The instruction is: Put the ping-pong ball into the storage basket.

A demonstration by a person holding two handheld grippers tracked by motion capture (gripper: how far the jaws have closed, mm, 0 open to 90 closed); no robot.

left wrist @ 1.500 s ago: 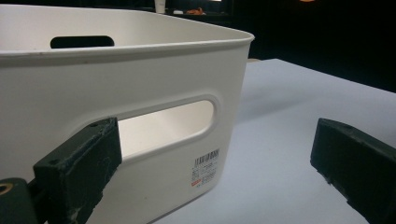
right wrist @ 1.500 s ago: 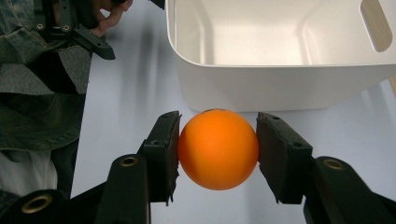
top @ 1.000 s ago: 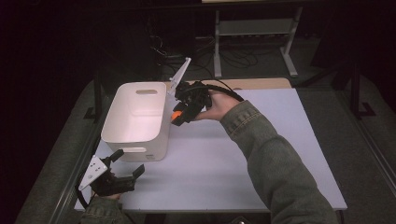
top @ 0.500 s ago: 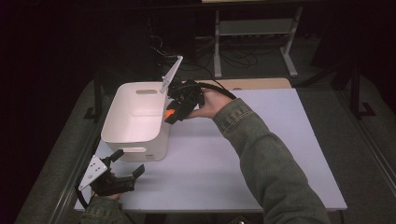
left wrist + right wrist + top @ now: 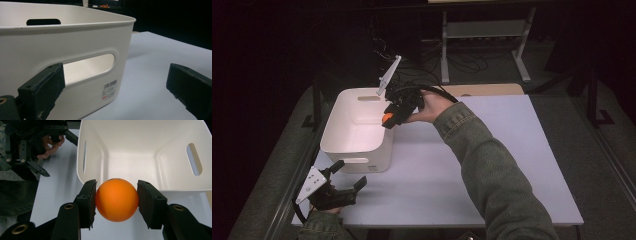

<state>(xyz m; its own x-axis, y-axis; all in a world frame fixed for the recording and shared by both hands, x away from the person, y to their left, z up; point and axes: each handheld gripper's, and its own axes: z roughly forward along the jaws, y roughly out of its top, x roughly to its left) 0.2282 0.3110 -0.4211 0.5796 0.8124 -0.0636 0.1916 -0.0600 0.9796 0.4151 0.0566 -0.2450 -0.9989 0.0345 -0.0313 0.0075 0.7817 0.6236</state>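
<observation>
Orange ball (image 5: 116,199) clamped in right gripper (image 5: 116,202) jaws, white bin (image 5: 150,150) just ahead; best released once past rim. Left gripper (image 5: 343,185) jaws wide, empty.

- In the high view, the ball (image 5: 386,118) is mostly covered by the right gripper (image 5: 393,116), so that just an orange spot is seen at the bin (image 5: 357,145) rim.
- In the left gripper view, the bin is cut off at the left and top edges, and the print on its label (image 5: 109,89) is too small to be read.
- The left gripper (image 5: 112,95) jaws are cut off there by the bottom and right edges.
- In the right gripper view, the bin floor is partly hidden behind the ball.
- The room beyond the table (image 5: 492,165) is too dark to be made out.
</observation>
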